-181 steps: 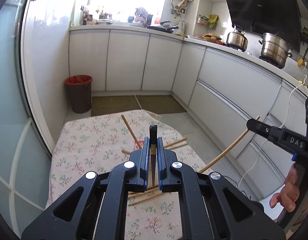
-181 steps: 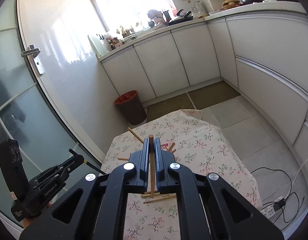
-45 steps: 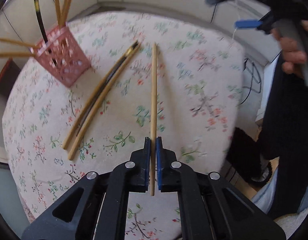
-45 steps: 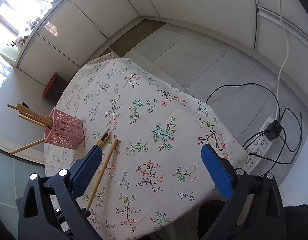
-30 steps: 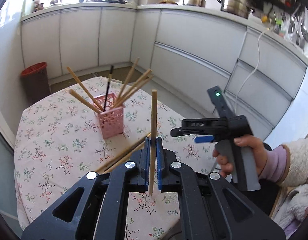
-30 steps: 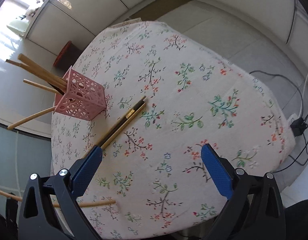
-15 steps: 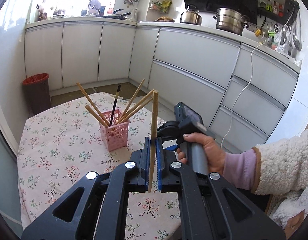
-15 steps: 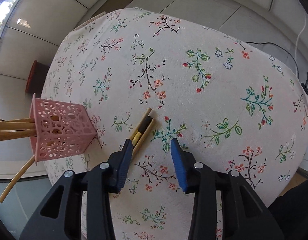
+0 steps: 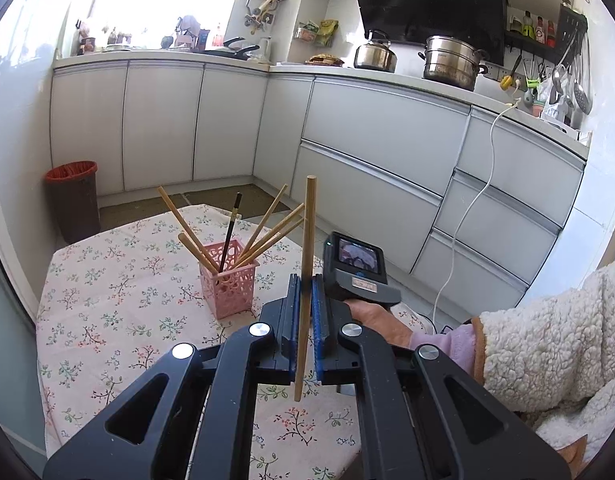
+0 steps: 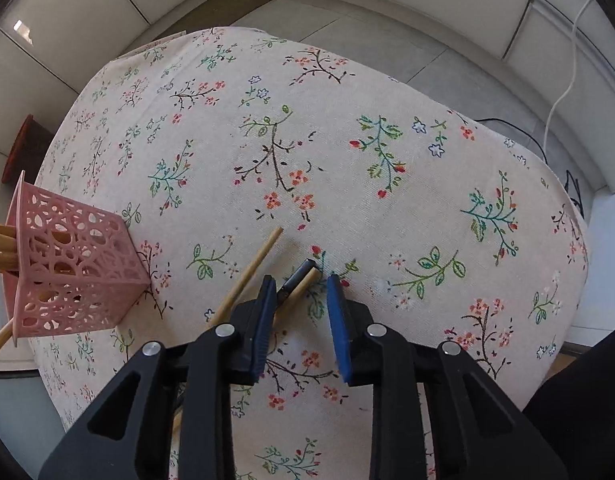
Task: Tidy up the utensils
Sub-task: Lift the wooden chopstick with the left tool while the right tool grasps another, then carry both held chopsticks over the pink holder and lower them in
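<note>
My left gripper (image 9: 303, 280) is shut on a wooden chopstick (image 9: 307, 232), which stands nearly upright above the table. Beyond it a pink lattice holder (image 9: 227, 284) holds several chopsticks fanned outward. My right gripper (image 10: 301, 280) points steeply down at the flowered tablecloth (image 10: 347, 120) and its jaws are closing. A black-ended chopstick (image 10: 294, 278) and a wooden one (image 10: 305, 283) lie between them, close to the left pad and clear of the right pad. Another wooden chopstick (image 10: 251, 268) lies just left of the jaws. The pink holder (image 10: 75, 272) stands at the far left.
A hand (image 9: 371, 316) in a fleece sleeve (image 9: 547, 320) holds the right gripper's handle (image 9: 359, 268) just right of my left gripper. A red bin (image 9: 73, 196) stands by the cabinets. A white cable (image 10: 563, 92) runs across the floor past the table's edge.
The right jaws have narrowed from wide apart to close around the lying chopsticks' ends. One wooden chopstick now lies apart to the left. The left gripper rose slightly with its chopstick.
</note>
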Demonstrator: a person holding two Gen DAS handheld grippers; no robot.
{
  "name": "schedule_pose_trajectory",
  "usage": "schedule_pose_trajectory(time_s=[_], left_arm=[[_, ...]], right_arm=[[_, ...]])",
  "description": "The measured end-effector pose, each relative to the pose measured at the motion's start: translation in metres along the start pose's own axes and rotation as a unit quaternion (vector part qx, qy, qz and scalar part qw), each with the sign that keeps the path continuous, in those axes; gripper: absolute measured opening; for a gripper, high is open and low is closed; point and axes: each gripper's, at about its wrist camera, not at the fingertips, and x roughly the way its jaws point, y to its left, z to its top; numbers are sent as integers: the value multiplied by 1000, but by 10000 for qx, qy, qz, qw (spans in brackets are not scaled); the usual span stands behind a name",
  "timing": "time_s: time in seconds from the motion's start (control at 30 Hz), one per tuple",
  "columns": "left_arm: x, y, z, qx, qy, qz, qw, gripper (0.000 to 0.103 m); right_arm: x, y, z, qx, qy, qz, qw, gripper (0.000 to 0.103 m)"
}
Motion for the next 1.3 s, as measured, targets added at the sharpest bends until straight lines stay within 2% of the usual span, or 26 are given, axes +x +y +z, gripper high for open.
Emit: schedule_pose_trajectory(time_s=[0.23, 0.47, 0.67, 0.8, 0.97, 1.2, 1.3], left_arm=[[-3, 2, 1, -69, -52, 48, 10000, 5], [-2, 2, 3, -87, -13, 89, 9999, 5], [2, -1, 5, -65, 20, 114, 9999, 5], [2, -1, 5, -80, 6, 139, 9999, 5], [2, -1, 6, -181, 7, 205, 9996, 5], [-2, -7, 11, -338, -60, 256, 9991, 5], [-4, -12, 15, -357, -99, 331, 9988, 5]], right_arm=[[-4, -48, -7, 411, 190, 933, 9946, 11], [-30, -72, -7, 160, -177, 1253, 9918, 5], [-53, -70, 0, 26, -476, 1545, 9868, 5], [-75, -66, -5, -313, -705, 1753, 9815, 5], [-116, -60, -24, -1104, -1042, 2120, 9654, 5], [-182, -57, -55, -2043, -1513, 2634, 9306, 5], [-203, -59, -65, -2246, -1636, 2804, 9188, 5]])
